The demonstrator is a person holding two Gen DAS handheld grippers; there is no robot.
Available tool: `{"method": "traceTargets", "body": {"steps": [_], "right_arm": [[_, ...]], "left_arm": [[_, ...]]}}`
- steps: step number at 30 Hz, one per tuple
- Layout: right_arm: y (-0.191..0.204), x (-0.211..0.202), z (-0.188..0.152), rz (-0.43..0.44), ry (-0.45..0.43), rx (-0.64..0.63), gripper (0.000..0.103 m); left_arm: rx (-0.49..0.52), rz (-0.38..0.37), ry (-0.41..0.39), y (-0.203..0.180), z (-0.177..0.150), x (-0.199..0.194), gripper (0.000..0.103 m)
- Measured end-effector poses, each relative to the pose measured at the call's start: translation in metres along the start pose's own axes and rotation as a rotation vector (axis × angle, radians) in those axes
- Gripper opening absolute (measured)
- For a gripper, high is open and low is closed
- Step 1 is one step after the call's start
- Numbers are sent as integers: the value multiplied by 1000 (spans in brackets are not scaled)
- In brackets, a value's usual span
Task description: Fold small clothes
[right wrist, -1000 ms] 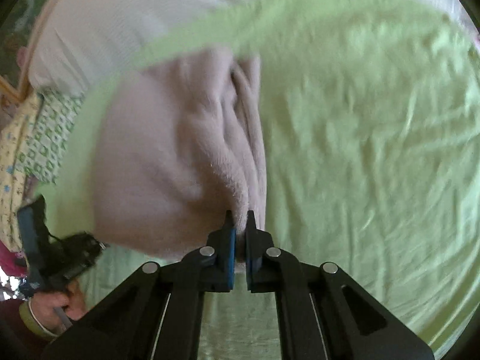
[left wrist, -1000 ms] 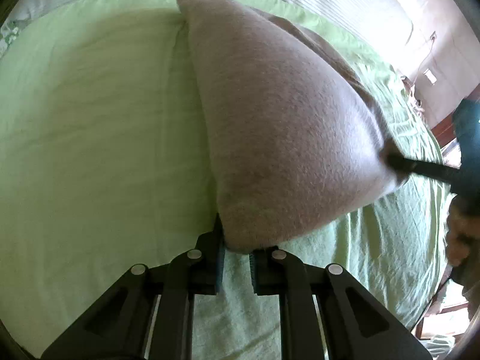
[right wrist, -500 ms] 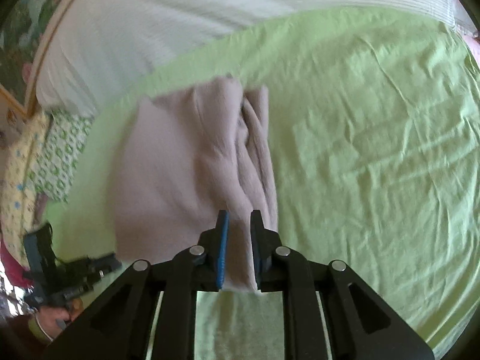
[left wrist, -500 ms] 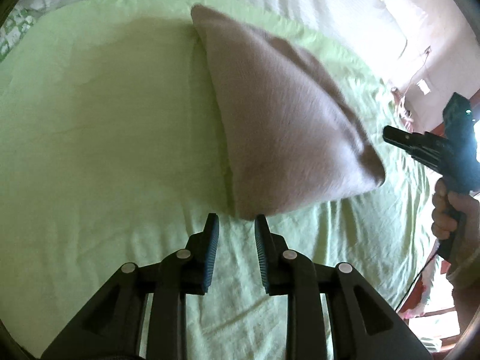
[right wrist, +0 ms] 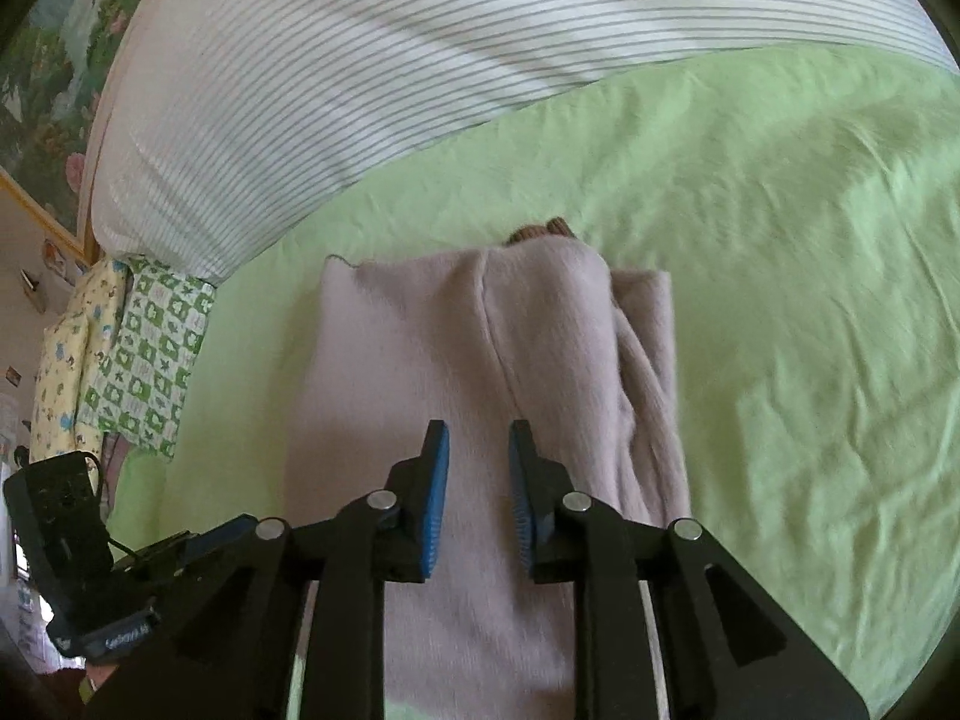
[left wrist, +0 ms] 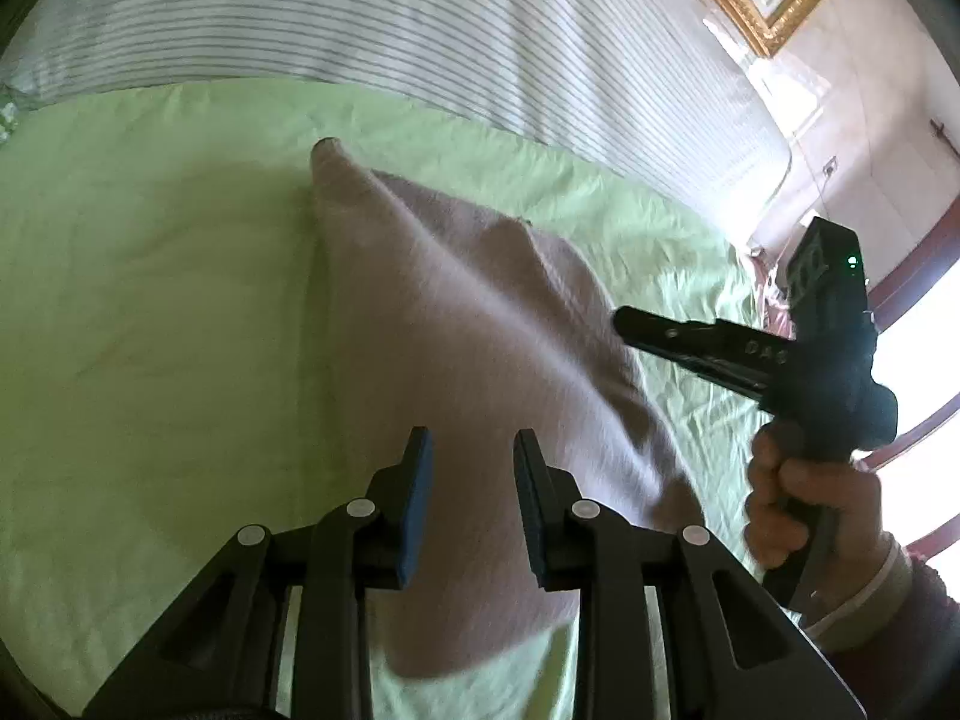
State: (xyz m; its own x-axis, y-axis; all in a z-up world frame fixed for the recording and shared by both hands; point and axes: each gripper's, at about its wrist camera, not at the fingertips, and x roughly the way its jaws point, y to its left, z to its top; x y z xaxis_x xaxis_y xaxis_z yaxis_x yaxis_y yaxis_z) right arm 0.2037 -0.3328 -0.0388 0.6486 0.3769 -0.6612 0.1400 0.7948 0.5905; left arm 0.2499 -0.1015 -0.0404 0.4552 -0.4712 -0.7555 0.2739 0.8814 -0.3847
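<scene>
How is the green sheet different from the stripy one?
The green sheet is plain, while the stripy sheet is white with thin dark lines. The green sheet has the folded pink cloth lying on it; the stripy sheet lies beyond it, bare. Both look wrinkly.

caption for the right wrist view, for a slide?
Right gripper, jaws just opened and empty, above the folded mauve fleece garment lying on the light green bedsheet.

Left gripper (left wrist: 471,450): jaws parted, just been opening, nothing between the pads, pointing steeply downward. Right gripper (right wrist: 479,441): jaws parted a little less, also just been opening, nothing gripped, angled down. Right hand (left wrist: 804,510) wrapped round its gripper's handle; sleeve cuff at the wrist.
</scene>
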Motion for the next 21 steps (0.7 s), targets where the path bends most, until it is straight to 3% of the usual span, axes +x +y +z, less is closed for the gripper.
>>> {"method": "traceTargets", "body": {"steps": [3,9,14,21], "right_arm": [[3,19,12,11,25,-14,22],[-20,49,22,-71,56,23,22],[-41,58,20,-139,55,68,0],[-47,53,18,-139,26,100,0]], "left_arm": [[-8,-11,9,-2,13,18,29],[-72,-16,36,19,25,46,28],[-76,-19,67,26,25,68,28],[-49,-7,73,23,27,69,28]]}}
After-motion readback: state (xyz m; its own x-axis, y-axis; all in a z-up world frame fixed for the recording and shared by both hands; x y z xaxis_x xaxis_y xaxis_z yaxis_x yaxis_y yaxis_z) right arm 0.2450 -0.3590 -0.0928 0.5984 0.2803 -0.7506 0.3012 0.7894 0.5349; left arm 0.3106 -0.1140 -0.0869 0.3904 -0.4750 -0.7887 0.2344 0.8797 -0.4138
